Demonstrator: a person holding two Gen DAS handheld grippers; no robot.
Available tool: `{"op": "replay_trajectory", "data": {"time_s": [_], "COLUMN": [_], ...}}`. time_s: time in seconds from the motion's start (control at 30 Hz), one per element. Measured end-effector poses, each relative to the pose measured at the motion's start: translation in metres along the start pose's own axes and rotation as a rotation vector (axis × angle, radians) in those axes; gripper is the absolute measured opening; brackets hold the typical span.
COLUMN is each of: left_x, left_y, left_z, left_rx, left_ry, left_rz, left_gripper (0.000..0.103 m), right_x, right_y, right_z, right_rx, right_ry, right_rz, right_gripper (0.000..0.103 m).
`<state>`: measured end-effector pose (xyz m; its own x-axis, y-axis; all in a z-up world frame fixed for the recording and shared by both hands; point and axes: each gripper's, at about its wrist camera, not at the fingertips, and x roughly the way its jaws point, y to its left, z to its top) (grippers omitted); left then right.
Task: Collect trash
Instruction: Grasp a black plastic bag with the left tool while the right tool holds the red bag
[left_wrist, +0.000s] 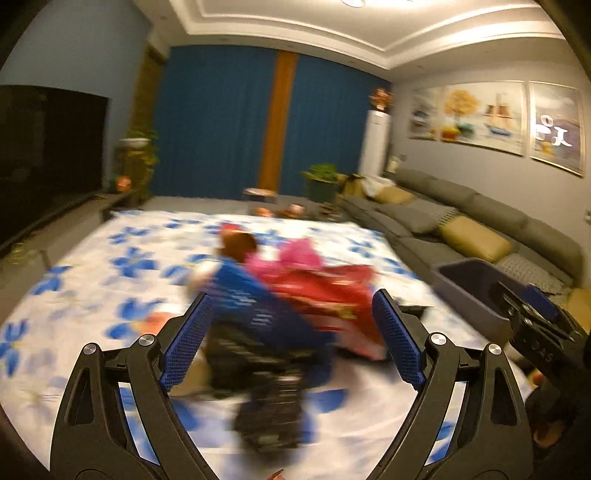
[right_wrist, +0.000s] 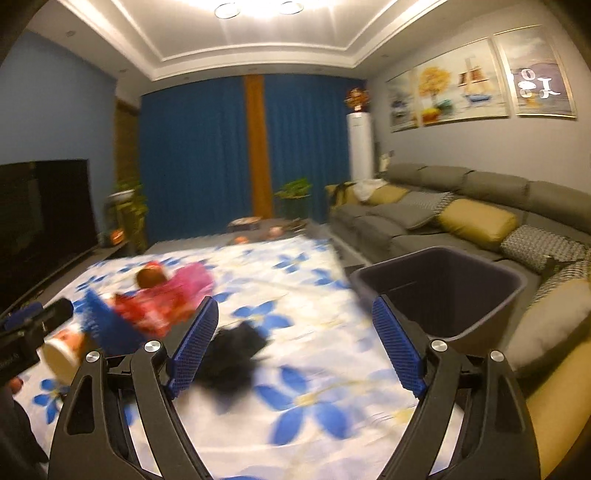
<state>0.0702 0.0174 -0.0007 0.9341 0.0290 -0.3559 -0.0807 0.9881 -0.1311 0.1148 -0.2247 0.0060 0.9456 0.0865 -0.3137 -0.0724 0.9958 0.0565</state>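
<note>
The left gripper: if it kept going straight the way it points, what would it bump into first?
Probably the blue-and-black wrapper lying between the open fingers of the left gripper, with the red wrapper just behind it; blur makes depth uncertain.

Walls: grey-blue; framed paintings (right_wrist: 454, 88) above sofa.
Window side: blue curtains (right_wrist: 199, 158), orange strip.
Furniture: grey sofa (right_wrist: 424, 218), mustard cushions; dark TV (right_wrist: 44, 218).
Light: ceiling lamps (right_wrist: 258, 9) on.

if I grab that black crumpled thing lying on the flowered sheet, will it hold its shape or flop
Probably flop. The black crumpled thing lies flat and ragged-edged on the flowered sheet, which suggests thin film or cloth. It likely weighs little and may slide or bunch when pushed. Motion blur hides its exact material.
</note>
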Motion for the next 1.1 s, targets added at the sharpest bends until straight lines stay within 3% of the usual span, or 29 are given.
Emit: {"op": "replay_trajectory", "data": {"time_s": [0.17,0.43,0.6,0.67,0.83,0.97,1.1], "left_x": [-0.013,-0.023,-0.021,-0.020,-0.016,-0.013,-0.009], "left_y": [0.036,0.048,0.049,0.047,0.045,0.041,0.034], "left_z": [0.004,-0.007,-0.013,-0.015,-0.021,-0.025,-0.031], "left_rx": [-0.048,-0.056,-0.055,-0.050,-0.055,-0.048,-0.035], "left_ry": [-0.015,-0.016,-0.018,-0.011,0.014,0.039,0.075], "left_rz": [0.087,0.063,0.026,0.015,-0.024,-0.063,-0.107], "left_gripper": [0.086,0.086,0.086,0.086,0.085,0.081,0.070], "right_x": [0.016,0.044,0.059,0.064,0.070,0.064,0.055], "right_y": [0.038,0.081,0.087,0.091,0.096,0.096,0.091], "right_z": [-0.009,-0.022,-0.026,-0.027,-0.027,-0.027,-0.022], "right_rx": [-0.037,-0.097,-0.094,-0.103,-0.124,-0.140,-0.122], "right_ry": [0.053,0.131,0.174,0.195,0.212,0.194,0.162], "right_rz": [0.080,0.125,0.145,0.158,0.187,0.205,0.199], "right_gripper": [0.083,0.069,0.052,0.035,0.012,0.007,0.006]}}
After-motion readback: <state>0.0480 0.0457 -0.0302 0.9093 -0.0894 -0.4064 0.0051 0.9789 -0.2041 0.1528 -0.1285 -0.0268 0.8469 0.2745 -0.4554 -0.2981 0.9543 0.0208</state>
